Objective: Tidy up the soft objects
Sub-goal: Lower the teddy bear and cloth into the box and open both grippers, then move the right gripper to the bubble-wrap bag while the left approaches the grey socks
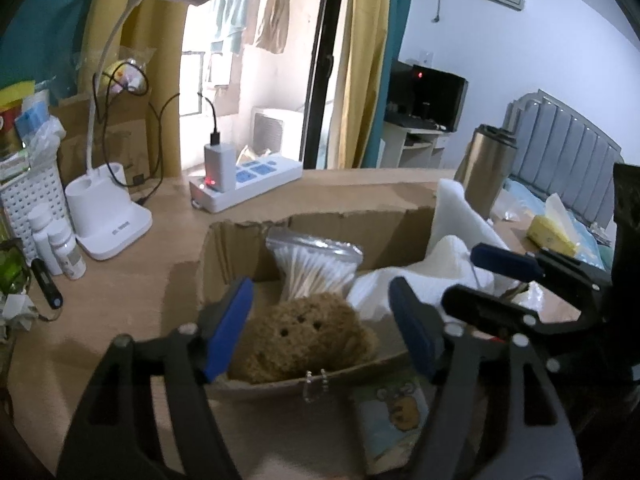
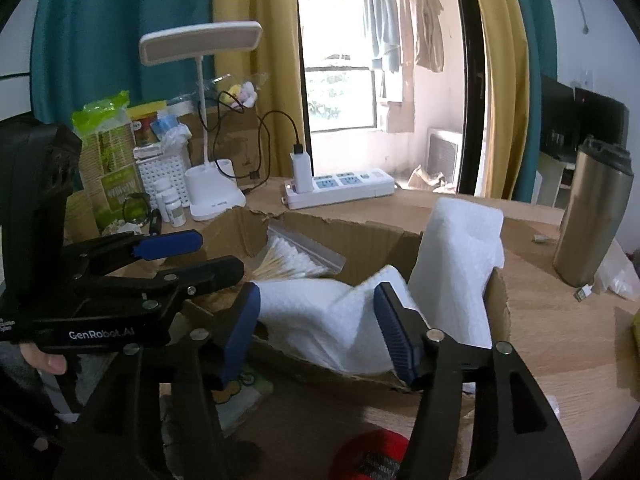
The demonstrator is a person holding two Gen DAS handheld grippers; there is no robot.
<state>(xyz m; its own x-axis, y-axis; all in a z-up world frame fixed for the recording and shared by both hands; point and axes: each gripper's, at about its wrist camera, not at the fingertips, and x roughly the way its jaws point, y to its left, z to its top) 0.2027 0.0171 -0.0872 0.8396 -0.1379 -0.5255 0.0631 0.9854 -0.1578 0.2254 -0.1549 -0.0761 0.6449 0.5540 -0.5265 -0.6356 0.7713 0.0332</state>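
Note:
A brown plush toy (image 1: 298, 338) lies in the near left of a torn cardboard box (image 1: 316, 220), between the open fingers of my left gripper (image 1: 320, 328), which does not hold it. A bag of cotton swabs (image 1: 312, 268) leans behind the toy. White foam sheets (image 2: 452, 264) and a folded white cloth (image 2: 320, 320) fill the box's right half. My right gripper (image 2: 316, 332) is open and empty over the white cloth. The box also shows in the right wrist view (image 2: 360, 240). My left gripper shows there too (image 2: 192, 256).
On the wooden desk stand a white lamp (image 2: 208, 188), a power strip (image 2: 340, 188), white bottles (image 1: 60, 248) and a steel tumbler (image 2: 596, 216). A tissue pack (image 1: 548, 232) lies right. A cartoon card (image 1: 400, 416) and a red object (image 2: 372, 456) lie in front of the box.

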